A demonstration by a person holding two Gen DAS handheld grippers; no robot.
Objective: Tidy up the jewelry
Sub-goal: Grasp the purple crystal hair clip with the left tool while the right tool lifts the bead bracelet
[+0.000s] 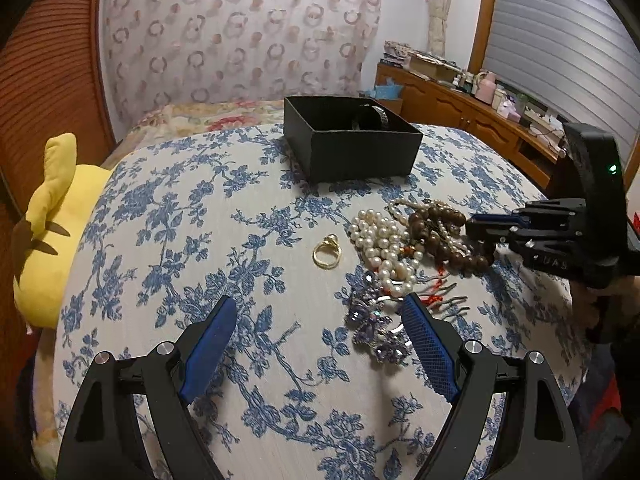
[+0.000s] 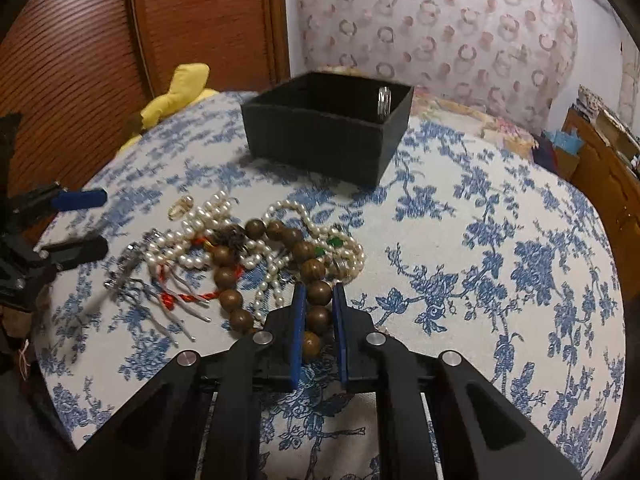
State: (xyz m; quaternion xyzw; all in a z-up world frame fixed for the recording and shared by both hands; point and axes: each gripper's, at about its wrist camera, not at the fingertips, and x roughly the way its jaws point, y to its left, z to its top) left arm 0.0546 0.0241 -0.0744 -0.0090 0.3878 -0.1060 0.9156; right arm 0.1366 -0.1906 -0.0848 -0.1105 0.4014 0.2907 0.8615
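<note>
A pile of jewelry lies on the blue-flowered cloth (image 1: pixel 200 220): a white pearl necklace (image 1: pixel 380 240), a brown wooden bead bracelet (image 2: pixel 226 276), a purple jewelled hair comb (image 1: pixel 376 328) and a gold ring (image 1: pixel 327 252). An open black box (image 1: pixel 352 140) stands behind, with a silver bangle (image 2: pixel 384 102) inside. My left gripper (image 1: pixel 318 316) is open above the cloth, its right finger by the comb. My right gripper (image 2: pixel 318 300) is shut on the wooden bead bracelet; in the left wrist view it (image 1: pixel 476 226) sits at the pile's right edge.
A yellow plush toy (image 1: pixel 52 232) lies at the cloth's left edge by a wooden shutter door. A wooden dresser (image 1: pixel 460 108) crowded with small items stands at the far right. A patterned curtain hangs behind the box.
</note>
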